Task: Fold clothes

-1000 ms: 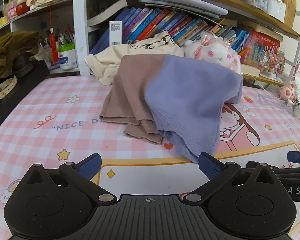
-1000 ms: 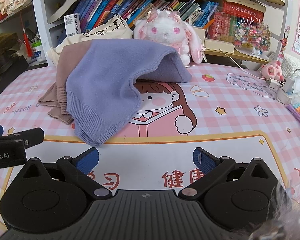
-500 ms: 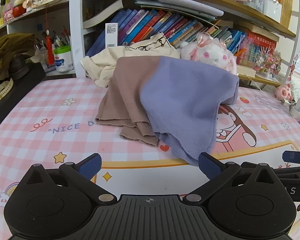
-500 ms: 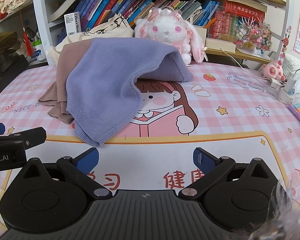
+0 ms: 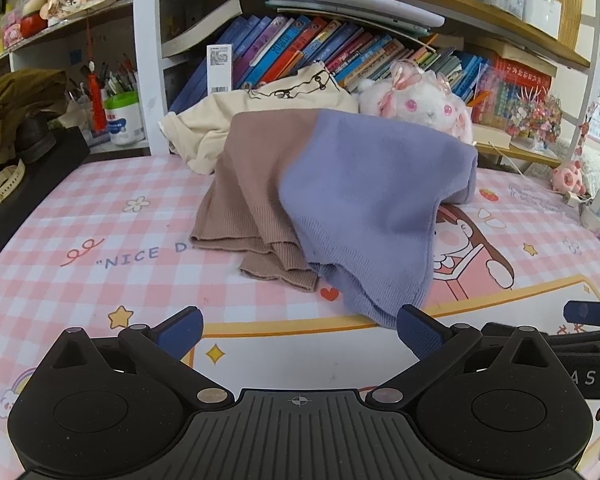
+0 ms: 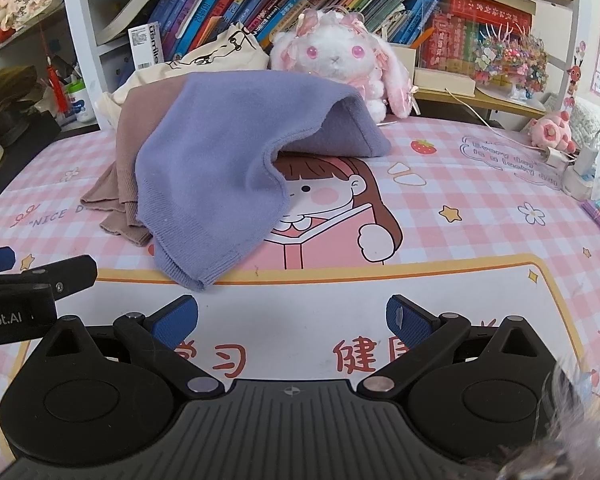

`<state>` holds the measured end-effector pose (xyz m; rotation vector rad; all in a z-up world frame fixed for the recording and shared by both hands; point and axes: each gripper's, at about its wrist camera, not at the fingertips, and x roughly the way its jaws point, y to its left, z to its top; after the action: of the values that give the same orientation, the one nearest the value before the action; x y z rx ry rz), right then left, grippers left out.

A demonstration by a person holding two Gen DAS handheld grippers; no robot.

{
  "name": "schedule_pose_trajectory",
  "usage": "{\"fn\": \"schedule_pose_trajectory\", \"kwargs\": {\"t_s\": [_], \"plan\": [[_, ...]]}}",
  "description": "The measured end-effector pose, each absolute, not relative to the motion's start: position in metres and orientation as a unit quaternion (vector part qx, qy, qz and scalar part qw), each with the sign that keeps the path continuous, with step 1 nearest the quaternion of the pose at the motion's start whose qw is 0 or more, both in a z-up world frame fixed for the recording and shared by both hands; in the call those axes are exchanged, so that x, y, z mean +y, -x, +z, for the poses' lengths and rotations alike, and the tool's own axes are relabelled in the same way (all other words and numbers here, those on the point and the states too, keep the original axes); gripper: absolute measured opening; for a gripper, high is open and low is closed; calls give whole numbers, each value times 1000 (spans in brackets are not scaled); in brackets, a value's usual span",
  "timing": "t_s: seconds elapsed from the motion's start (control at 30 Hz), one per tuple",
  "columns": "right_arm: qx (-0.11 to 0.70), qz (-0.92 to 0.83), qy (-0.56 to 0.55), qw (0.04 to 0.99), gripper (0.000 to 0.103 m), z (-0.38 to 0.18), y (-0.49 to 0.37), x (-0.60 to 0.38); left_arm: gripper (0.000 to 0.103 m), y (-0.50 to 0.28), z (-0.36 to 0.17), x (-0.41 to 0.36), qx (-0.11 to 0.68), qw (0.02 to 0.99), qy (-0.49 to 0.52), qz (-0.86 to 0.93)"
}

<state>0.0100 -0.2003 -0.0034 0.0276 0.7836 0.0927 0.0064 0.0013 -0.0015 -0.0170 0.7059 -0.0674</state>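
"NICE D" on pink checked mat [image 5: 100,216]

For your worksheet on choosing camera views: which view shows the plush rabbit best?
The right wrist view: the rabbit shows its whole face, ears and body behind the sweater. In the left wrist view, the sweater hides its lower body.

A matt, fine-ribbed knit sweater [image 5: 352,200] (purple and tan) lay on a smooth printed desk mat [image 5: 100,240].

Two matte black handheld grippers, left gripper [image 5: 300,330] and right gripper [image 6: 292,318], each with ribbed centre plate, crosshair mark, silver pivot screws, round side housings, triangle cutouts, textured blue fingertip pads [image 6: 410,322], plus white "obot.AI" lettering along the side.
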Motion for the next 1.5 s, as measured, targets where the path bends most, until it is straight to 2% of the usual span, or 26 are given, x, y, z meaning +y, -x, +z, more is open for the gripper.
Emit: {"fn": "schedule_pose_trajectory", "kwargs": {"t_s": [0.6,0.93,1.5], "plan": [[408,47,-42,911,102,-7,-12,-205,103,-5,1,-4,337,941,-8,-36],[410,53,-32,910,102,-7,-11,-201,103,-4,-4,4,353,934,17,-50],[424,111,-28,898,101,-17,-20,-217,103,6,-6,-15,371,928,20,24]]}}
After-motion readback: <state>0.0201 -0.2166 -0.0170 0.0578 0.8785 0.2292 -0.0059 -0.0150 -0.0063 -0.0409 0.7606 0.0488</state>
